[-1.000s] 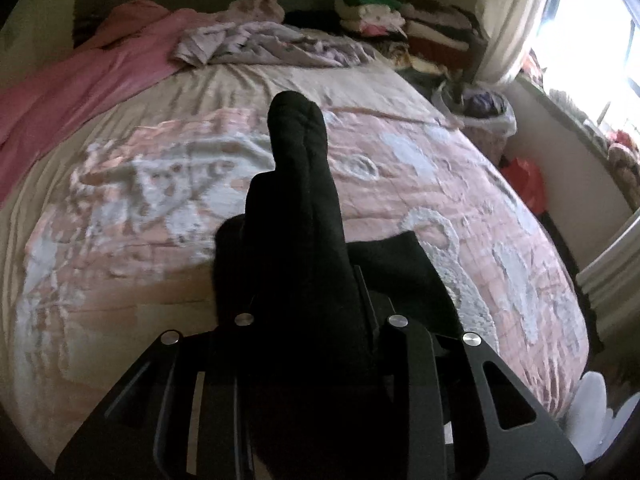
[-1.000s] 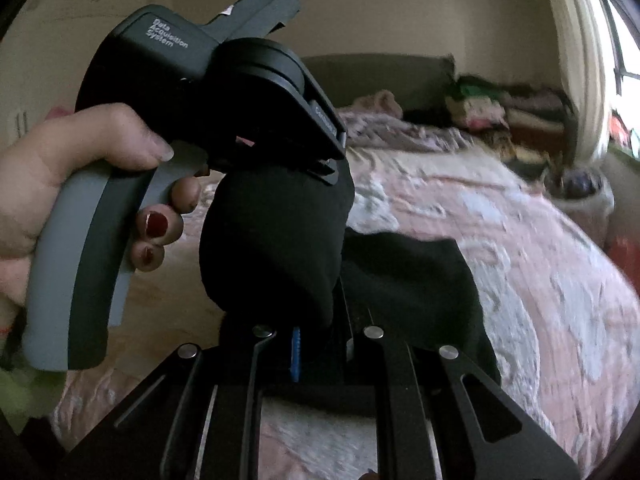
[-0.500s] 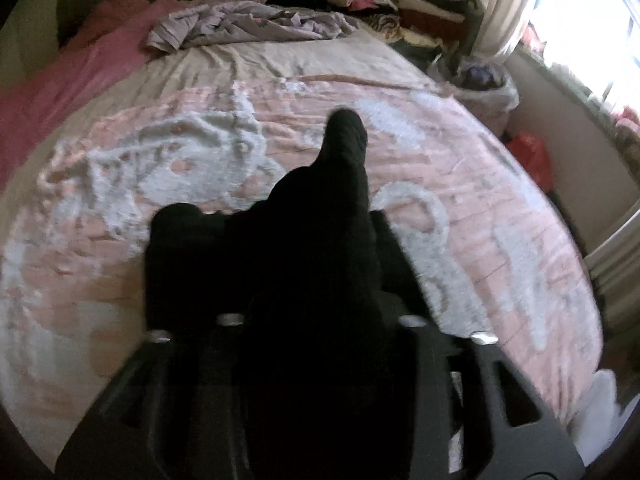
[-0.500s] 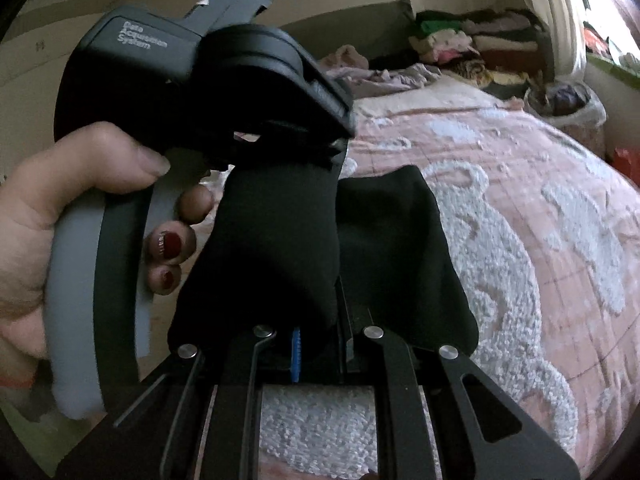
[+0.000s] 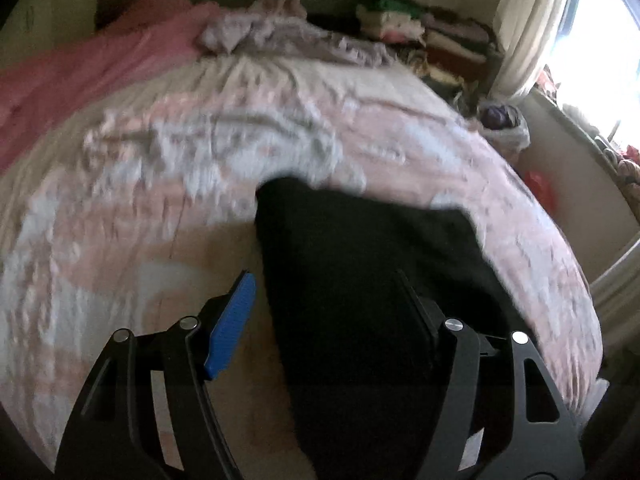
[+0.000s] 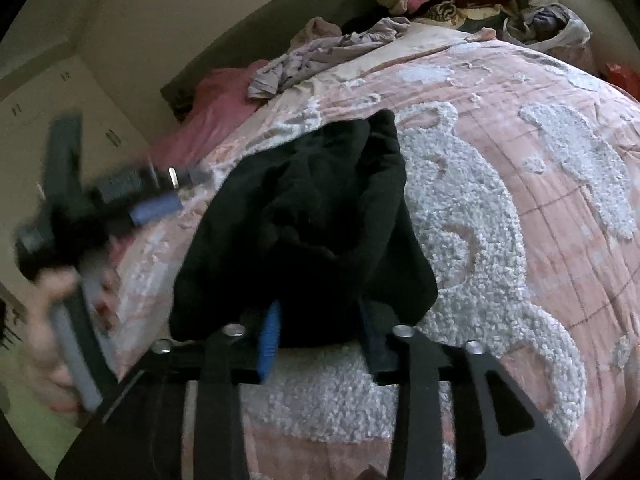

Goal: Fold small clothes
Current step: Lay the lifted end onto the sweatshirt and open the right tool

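A pink bedspread [image 6: 520,200] with white tufted patterns covered the bed, folded clothes stacked beyond. No writing was legible; the handle lettering seen a second earlier was blurred. The black garment [image 6: 304,232], previously clamped, lay bunched just ahead of the right gripper [image 6: 320,336], jaws opening around its edge. The left gripper [image 5: 332,320] was also opening, cloth loose between.

A bed [image 6: 520,240] covered by a pink quilt [image 6: 560,216] with raised white tufted patterns carries everything. A bunched black garment [image 6: 304,232] lies on the quilt at its near edge. At the far end a crumpled lilac-grey garment [image 6: 320,56] lies on a plain cream strip of bedding, with pink cloth [image 5: 80,80] spread along the far left side.
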`<state>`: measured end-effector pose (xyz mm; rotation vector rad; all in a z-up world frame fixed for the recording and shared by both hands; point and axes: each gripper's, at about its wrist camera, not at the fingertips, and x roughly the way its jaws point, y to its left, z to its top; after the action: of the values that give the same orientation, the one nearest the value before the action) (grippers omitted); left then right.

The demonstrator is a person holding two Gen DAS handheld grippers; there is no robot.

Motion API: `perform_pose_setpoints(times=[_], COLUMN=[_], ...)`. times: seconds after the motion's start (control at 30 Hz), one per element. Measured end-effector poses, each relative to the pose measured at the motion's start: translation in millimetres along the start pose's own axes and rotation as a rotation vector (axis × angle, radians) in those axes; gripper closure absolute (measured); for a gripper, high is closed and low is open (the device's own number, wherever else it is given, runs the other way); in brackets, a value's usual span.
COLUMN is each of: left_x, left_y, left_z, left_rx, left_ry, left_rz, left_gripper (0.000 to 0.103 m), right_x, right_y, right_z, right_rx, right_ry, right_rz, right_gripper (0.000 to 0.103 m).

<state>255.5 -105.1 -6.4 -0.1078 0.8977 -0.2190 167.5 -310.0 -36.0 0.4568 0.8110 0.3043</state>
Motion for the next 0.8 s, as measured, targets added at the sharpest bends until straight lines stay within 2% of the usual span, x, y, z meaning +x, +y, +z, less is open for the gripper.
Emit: perform_pose_setpoints(times=[0.03,0.07,0.23,0.53,0.6,0.67,0.77,0.8], left_x=[3.1,4.2,5.2,1.0,-0.2,-0.2,-4.9,-6.2], left_y=[2.5,2.8,-7.6,-9.1,-9.6,-9.9,-12.3,-13.9], left_z=[-6.8,-12.3,-36.8,-45.9,-46.7,-46.7,-47.9,-48.5], left_rx=[-0.002,-0.001,0.044,0.070,0.071,0.072,0.084,0.089], left_ry=[0.015,0.022,0.016,-0.007,-0.008,-0.006,-0.013,-0.014], left_rz=[-0.009,-0.021,-0.024,-0.018,-0.020,-0.021,-0.017,-0.017], left_gripper=[0.042,0.042,0.042,0.042,0.042,0.042,0.042,0.042], right_x=[-2.7,-6.1,-9.0,34.6,44.4,45.8,34.9,26.8], right_y=[-0.5,-0.3,-5.4,-17.2,-17.7,-15.0,-6.2,0.1], right_z=[1.8,4.1,20.9,50.3,55.2,57.0,59.7,61.5], right_rx=[0.005,0.006,0.013,0.025,0.011,-0.025,-0.080,-0.114], right_ry=[-0.004,-0.008,0.005,0.132,0.144,0.130,0.082,0.047], right_rz=[0.009,0.021,0.048,0.090,0.064,0.063,0.074,0.090], right_gripper=[0.044,0.038,0.031,0.030,0.045,0.070,0.081,0.081])
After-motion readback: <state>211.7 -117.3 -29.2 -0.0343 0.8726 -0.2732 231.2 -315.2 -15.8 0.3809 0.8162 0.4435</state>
